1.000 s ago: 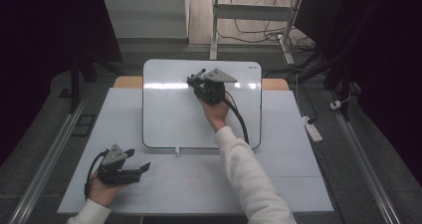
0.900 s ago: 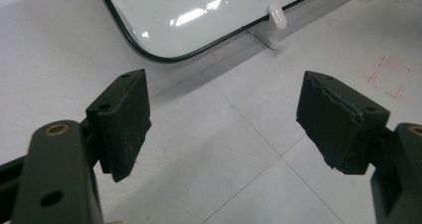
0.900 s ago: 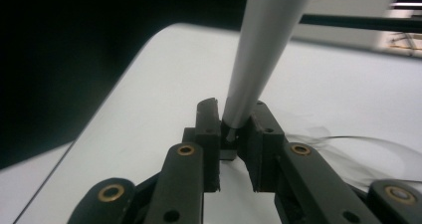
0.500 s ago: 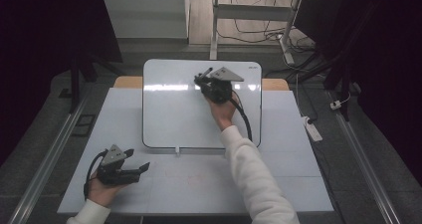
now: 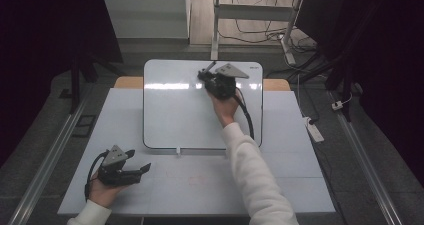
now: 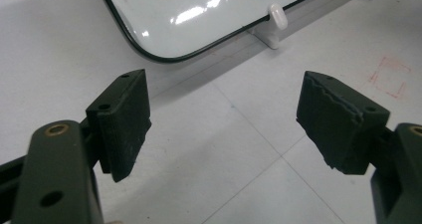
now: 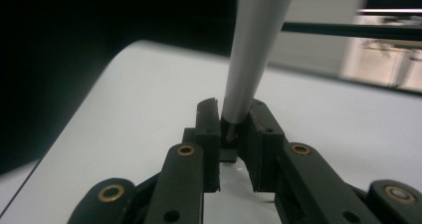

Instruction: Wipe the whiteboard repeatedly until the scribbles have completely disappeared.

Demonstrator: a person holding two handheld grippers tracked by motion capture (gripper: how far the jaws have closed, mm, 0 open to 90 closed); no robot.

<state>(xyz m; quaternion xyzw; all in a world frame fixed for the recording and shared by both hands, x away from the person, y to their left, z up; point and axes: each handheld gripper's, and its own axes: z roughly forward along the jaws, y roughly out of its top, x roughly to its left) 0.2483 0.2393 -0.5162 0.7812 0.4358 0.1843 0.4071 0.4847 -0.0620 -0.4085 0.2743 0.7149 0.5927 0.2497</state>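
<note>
With the marker [image 7: 249,50] clamped between the closed fingers of the right gripper [image 5: 212,77] at the upper centre of the whiteboard [image 5: 175,115], the tip is kept in light, even contact, while the left gripper [image 5: 137,171] rests open-fingered at the worktop's [image 5: 210,185] lower left.

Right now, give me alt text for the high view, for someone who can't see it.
The right gripper, held over the far part of a whiteboard, is shut on a grey marker. The left gripper rests open in a hand at the near left of the table.
</note>
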